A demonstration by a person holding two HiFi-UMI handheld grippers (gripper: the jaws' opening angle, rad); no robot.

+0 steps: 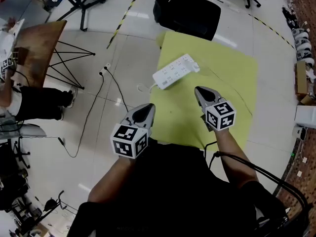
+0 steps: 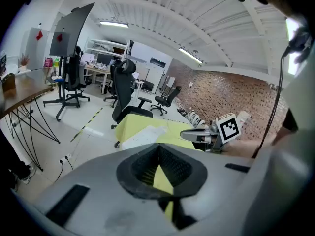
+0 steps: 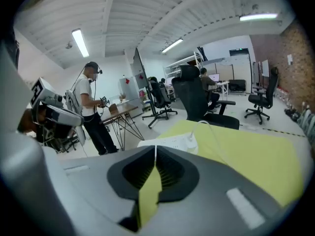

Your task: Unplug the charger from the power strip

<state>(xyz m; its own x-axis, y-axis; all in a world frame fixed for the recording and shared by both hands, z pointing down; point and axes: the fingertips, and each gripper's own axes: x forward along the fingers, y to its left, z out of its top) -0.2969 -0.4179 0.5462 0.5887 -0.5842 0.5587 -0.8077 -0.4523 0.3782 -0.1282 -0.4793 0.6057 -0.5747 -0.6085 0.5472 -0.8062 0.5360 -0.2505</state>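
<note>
A white power strip lies on the far left part of the yellow-green table. A white charger sits plugged in at its right end, and a thin cable trails from it over the table. My left gripper hovers at the table's near left edge, short of the strip, jaws shut and empty. My right gripper hangs over the table just right of the strip, also shut on nothing. The right gripper view shows the strip and charger past the closed tips. In the left gripper view, the strip lies beyond the closed tips.
A black office chair stands behind the table. To the left are a wooden desk on wire legs, a person beside it, and a floor socket with a black cable. Boxes line the right wall.
</note>
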